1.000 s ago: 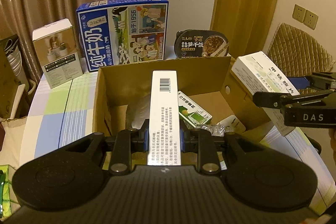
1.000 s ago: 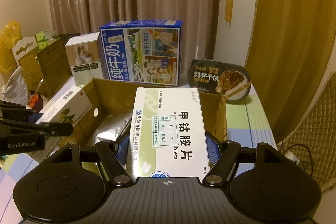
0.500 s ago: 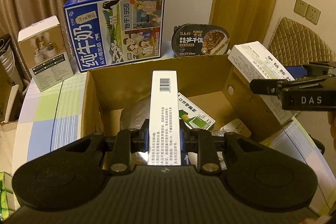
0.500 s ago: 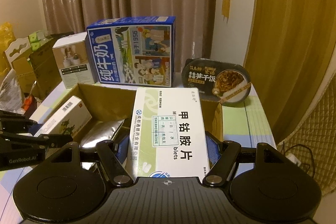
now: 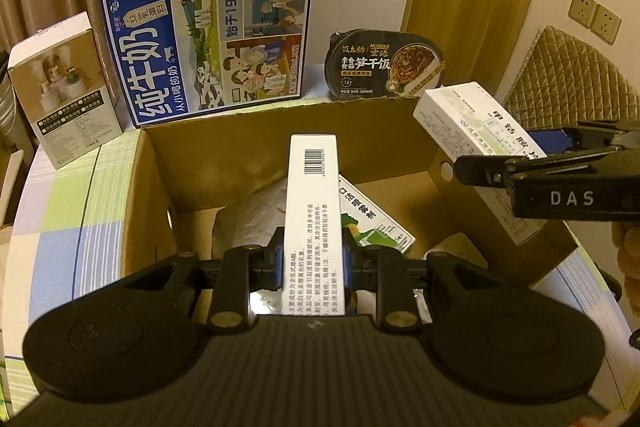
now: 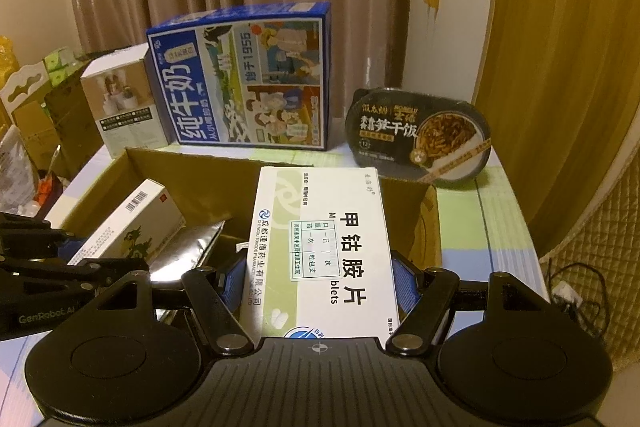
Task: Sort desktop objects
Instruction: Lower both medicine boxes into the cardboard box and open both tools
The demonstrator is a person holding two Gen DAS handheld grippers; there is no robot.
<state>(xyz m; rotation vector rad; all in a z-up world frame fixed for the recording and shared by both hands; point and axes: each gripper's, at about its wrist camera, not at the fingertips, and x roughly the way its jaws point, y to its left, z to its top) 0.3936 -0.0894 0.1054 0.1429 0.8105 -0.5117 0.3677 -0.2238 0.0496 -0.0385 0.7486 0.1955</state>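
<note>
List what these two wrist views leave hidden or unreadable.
- Carton floor, left wrist view: mostly covered by the left gripper and its narrow box.
- Green box in the carton: partly behind the narrow box.
- Silver pouch, right wrist view: lower part behind the gripper body.
- Tablet box in the right gripper: near end hidden by the gripper body.
- Small print on the boxes: too small.

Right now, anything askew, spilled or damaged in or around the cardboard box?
Nothing spilled or damaged. Inside the open brown cardboard box, the small green-and-white carton lies tilted against a crinkled silver foil pouch: loose packing, nothing odd. Behind it, the round black ready-meal tray stands on edge rather than flat.
</note>
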